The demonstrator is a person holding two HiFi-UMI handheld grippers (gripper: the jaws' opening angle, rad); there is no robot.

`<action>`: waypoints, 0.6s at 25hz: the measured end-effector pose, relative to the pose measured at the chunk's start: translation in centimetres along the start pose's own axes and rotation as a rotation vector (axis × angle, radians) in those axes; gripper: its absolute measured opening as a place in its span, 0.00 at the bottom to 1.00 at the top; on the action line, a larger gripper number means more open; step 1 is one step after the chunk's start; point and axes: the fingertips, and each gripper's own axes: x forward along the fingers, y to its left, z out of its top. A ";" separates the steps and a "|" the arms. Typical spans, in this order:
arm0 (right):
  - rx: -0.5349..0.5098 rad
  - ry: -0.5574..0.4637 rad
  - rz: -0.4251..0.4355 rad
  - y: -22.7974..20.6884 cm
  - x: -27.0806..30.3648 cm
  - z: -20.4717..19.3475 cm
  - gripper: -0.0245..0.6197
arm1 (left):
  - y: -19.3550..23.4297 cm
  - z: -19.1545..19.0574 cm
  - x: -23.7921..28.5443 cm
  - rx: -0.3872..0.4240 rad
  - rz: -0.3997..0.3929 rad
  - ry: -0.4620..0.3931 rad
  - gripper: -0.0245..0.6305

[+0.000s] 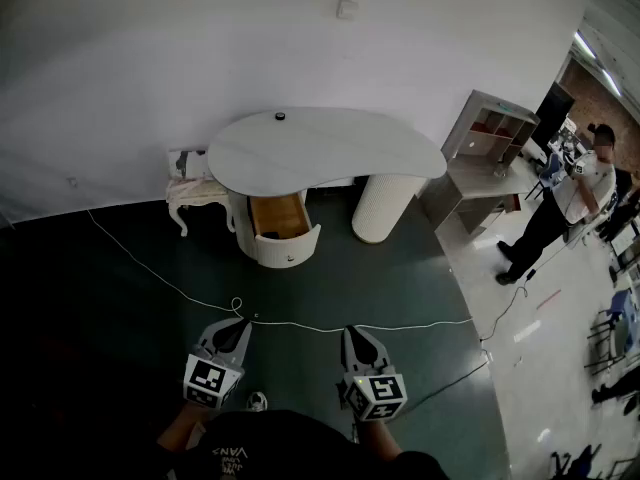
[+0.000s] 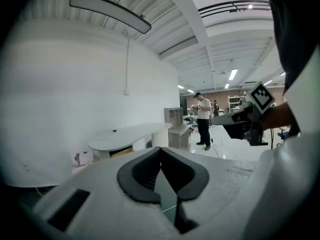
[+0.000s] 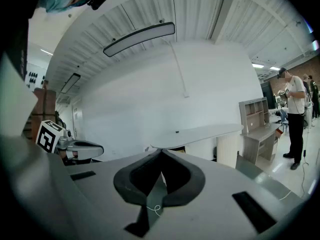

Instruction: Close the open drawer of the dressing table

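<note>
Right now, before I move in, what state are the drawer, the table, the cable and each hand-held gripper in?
Curved white drawer with wooden inside: open, pulled out of its pedestal.
White dressing table with rounded top: upright, well apart from both grippers.
Left hand-held gripper: shut, empty.
Right hand-held gripper: shut, empty.
Thin white cable: lying loose on the dark floor, between grippers and table.

The pale grey left claw (image 2: 160,148) has jaws together, nothing between them; well beyond stands a white kidney-shaped surface (image 2: 127,135), wooden drawer (image 2: 122,152) showing beneath.
</note>
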 end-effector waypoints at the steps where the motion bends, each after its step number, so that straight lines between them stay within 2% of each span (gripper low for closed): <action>1: 0.004 -0.009 0.002 0.1 0.3 0.2 0.04 | 0.3 0.0 0.1 0.000 -0.002 -0.011 0.07; 5: 0.012 -0.048 -0.008 0.3 1.1 0.5 0.04 | 1.3 0.3 0.3 0.010 -0.023 -0.046 0.07; 6: 0.008 -0.050 -0.016 0.4 1.3 0.4 0.09 | 1.6 0.2 0.3 0.010 -0.029 -0.049 0.07; 7: 0.008 -0.046 -0.023 0.6 1.5 0.4 0.21 | 1.9 0.1 0.3 0.006 -0.035 -0.051 0.07; 8: 0.010 -0.041 -0.028 0.9 1.8 0.3 0.27 | 2.2 -0.1 0.4 0.001 -0.041 -0.054 0.07; 9: 0.013 -0.038 -0.028 1.1 2.1 0.1 0.29 | 2.6 -0.2 0.4 -0.006 -0.045 -0.057 0.10; 11: 0.028 -0.045 -0.023 1.9 2.7 -0.1 0.33 | 3.4 -0.5 0.3 -0.008 -0.050 -0.059 0.29; 12: 0.038 -0.050 -0.024 2.3 3.0 -0.2 0.37 | 3.8 -0.7 0.3 -0.005 -0.054 -0.054 0.34; 15: 0.044 -0.055 -0.044 3.0 3.7 -0.8 0.41 | 5.0 -1.1 -0.1 0.006 -0.072 -0.045 0.34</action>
